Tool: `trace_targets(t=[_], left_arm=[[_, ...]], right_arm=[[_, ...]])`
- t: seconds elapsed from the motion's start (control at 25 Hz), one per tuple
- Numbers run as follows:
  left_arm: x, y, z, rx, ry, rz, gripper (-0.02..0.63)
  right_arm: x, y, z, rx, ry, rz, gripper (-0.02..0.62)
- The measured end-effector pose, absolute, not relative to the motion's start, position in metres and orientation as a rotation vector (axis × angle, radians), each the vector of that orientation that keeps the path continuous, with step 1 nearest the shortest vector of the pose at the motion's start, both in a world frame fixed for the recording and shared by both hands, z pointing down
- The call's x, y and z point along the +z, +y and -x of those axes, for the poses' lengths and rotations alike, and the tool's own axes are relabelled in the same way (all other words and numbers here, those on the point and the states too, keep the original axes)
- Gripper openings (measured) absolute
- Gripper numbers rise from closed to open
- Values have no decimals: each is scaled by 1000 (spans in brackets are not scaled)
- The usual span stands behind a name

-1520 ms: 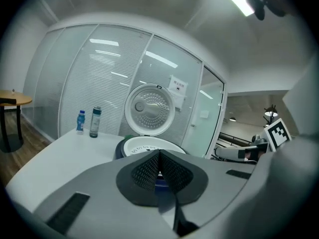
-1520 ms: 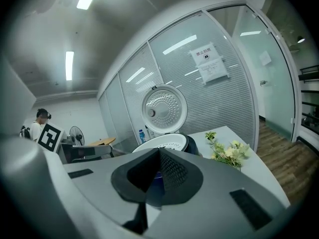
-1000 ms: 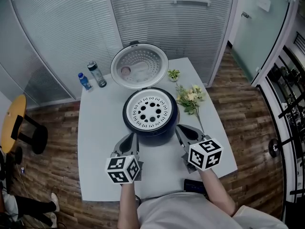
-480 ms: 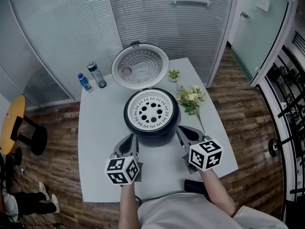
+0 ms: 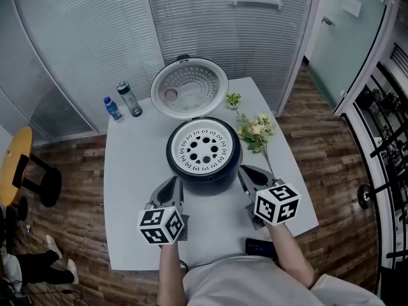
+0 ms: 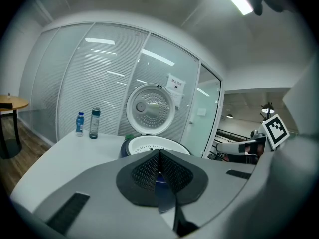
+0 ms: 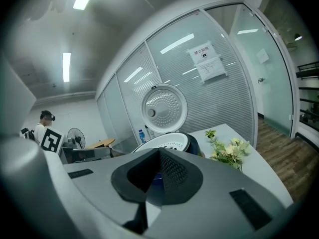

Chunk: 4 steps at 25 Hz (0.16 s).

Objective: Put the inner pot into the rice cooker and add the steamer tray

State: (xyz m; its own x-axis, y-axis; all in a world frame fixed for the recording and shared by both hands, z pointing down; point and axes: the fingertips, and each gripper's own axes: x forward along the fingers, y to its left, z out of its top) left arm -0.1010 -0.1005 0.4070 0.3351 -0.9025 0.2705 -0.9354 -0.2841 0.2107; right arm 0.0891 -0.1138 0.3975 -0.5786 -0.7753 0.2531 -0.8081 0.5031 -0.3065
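A pale grey table (image 5: 127, 171) fills the middle of the head view; its near edge is cut off by the person's body. At its centre stands the dark rice cooker (image 5: 205, 178), its round lid (image 5: 189, 88) hinged upright at 12 o'clock. The white, perforated steamer tray (image 5: 204, 150) sits in the cooker's mouth and hides whatever lies beneath it. A spray of flowers (image 5: 255, 132) lies at 2 o'clock, reaching toward the table's right edge.

The left gripper (image 5: 172, 185) hovers at 7 o'clock and the right gripper (image 5: 247, 174) at 5 o'clock, each just short of the cooker wall. Both have their jaws pressed together with nothing between them (each gripper's own view shows the ridged pads meeting). Those low views hide most of the cooker behind the jaws.

Two bottles (image 5: 130, 99) stand at 10 o'clock near the far left corner, with bare tabletop from them down the left side. A small dark object (image 5: 260, 247) at 5 o'clock by the near edge is too hidden to identify.
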Motion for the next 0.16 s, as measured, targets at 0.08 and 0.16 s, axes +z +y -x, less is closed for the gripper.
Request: trace_targets(t=[0.08, 0.16], left_arm=[[403, -105, 102, 128, -1638, -2282, 11], [399, -111, 104, 117, -1641, -2287, 11]], right_arm=[[394, -118, -88, 598, -2658, -1398, 17], [391, -124, -86, 589, -2665, -1396, 17]])
